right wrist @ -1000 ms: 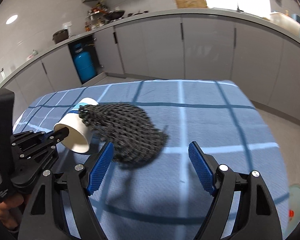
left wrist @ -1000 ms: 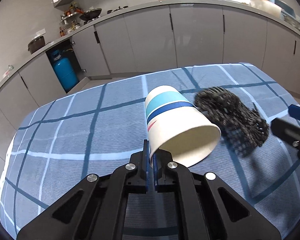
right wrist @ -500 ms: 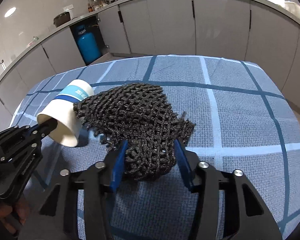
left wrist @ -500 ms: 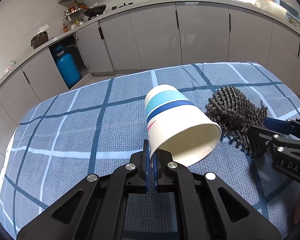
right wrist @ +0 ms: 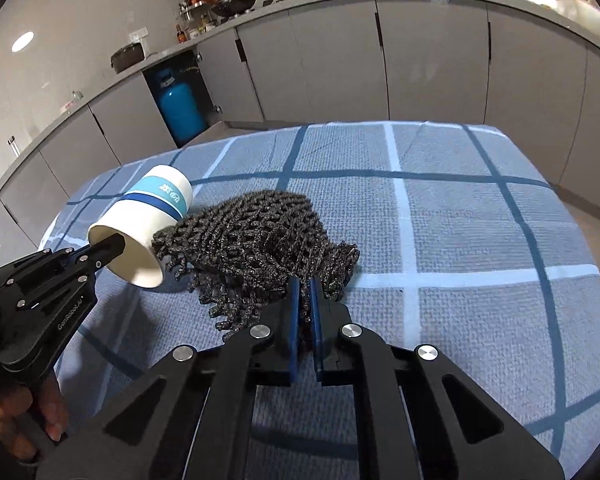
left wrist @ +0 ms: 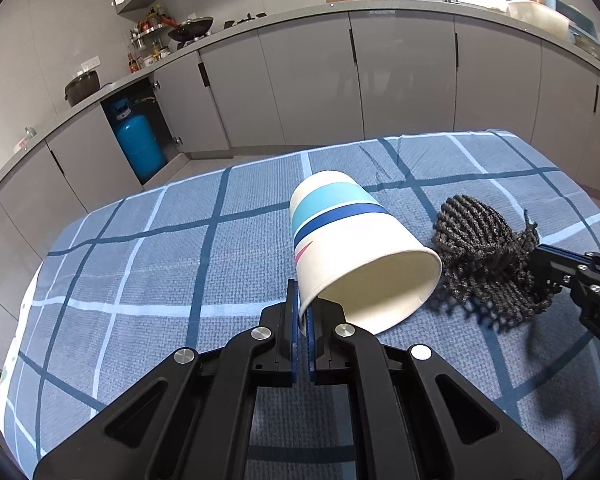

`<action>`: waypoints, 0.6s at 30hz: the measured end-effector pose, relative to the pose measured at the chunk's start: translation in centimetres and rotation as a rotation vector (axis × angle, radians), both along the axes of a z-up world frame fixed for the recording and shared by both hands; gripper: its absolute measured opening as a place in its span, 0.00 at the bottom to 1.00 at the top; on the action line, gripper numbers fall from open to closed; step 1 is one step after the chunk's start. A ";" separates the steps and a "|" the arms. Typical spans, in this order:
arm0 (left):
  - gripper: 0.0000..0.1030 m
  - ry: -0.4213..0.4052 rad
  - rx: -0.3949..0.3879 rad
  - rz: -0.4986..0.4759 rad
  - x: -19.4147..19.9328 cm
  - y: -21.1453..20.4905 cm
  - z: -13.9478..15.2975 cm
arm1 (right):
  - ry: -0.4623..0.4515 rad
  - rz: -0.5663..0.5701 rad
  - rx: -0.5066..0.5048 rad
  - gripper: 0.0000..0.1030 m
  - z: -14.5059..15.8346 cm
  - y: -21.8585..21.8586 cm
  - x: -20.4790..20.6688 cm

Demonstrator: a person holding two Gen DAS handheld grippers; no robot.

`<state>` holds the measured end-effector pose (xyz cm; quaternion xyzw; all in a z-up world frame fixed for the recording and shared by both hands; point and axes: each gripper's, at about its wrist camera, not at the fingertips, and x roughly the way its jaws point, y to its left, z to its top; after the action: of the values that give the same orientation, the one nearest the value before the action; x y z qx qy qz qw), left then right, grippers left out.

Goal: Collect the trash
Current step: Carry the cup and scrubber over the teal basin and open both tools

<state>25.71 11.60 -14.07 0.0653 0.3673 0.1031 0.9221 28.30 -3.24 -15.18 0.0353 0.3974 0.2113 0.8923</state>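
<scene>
Near the table's [right wrist: 460, 240] right edge, the right gripper [right wrist: 305, 292] is pinching the black foam net [right wrist: 260, 240], with the left gripper's [left wrist: 303, 316] paper cup [left wrist: 352, 252] mouth lying sideways beside it.

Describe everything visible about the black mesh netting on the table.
The black mesh netting is a crumpled, dark foam-like net with open diamond holes and frayed, curly ends. It lies bunched in a low heap on the blue checked tablecloth. The right gripper is shut on its near edge, blue pads pinching the strands. Its far side lies against the rim of the tilted paper cup, which the left gripper holds by the rim.
</scene>
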 end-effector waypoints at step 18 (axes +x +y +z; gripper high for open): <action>0.04 -0.067 0.004 -0.117 -1.8 -5.7 3.8 | -0.121 -0.127 0.045 0.07 4.6 -7.7 -5.2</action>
<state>23.87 5.89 -10.30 0.0850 0.3314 0.0518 0.9382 23.07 -10.92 -10.58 0.0676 0.3350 0.1652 0.9252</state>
